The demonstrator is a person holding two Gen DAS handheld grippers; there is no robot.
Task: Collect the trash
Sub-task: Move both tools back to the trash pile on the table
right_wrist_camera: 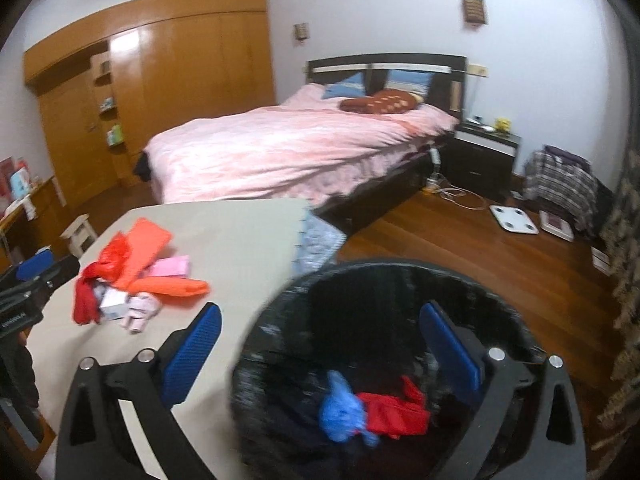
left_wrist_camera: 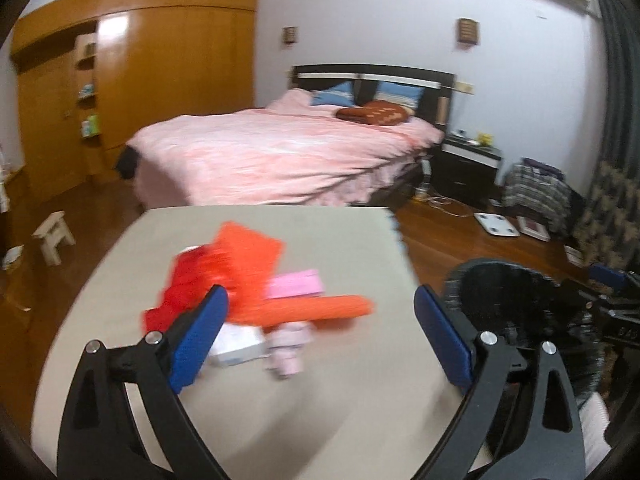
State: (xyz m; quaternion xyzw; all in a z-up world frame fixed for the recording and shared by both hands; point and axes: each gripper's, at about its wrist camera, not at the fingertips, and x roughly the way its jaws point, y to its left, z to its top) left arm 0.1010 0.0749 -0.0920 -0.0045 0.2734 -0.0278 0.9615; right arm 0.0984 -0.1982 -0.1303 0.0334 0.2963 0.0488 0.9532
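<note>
Left wrist view: left gripper (left_wrist_camera: 320, 320) has its jaws spread wide, nothing between the blue pads (left_wrist_camera: 198, 336); they hang over the beige worktop (left_wrist_camera: 352, 400). Ahead of them lies the trash pile (left_wrist_camera: 248, 284), motion-blurred: an orange roll (left_wrist_camera: 320, 307), a red crumpled piece (left_wrist_camera: 182, 292), a pink flat pack (left_wrist_camera: 296, 283), a white box (left_wrist_camera: 238, 344) and a pale pink wad (left_wrist_camera: 286, 350). Edges of the single pieces smear together; the left pad covers part of the white box and the red piece. Right of the worktop stands a black bin (left_wrist_camera: 508, 296), its near side hidden by the right finger, its contents not visible here. Behind: a bed (left_wrist_camera: 280, 148) with pink cover. Right wrist view: right gripper (right_wrist_camera: 320, 344) also released, jaws at full spread, straddling the near rim of the bin (right_wrist_camera: 400, 276); left pad over the worktop (right_wrist_camera: 240, 232), right pad inside the bin's outline. Whether a pad touches the rim, cannot tell. On the bin's bottom lie a blue crumpled piece (right_wrist_camera: 340, 412) and a red crumpled piece (right_wrist_camera: 394, 412), touching each other. The bin's lower edge is cut off by the frame. The remaining trash pile (right_wrist_camera: 136, 280) sits on the worktop's far left, well apart from the bin. The left gripper (right_wrist_camera: 36, 268) shows at the left border, mostly cut off.
</note>
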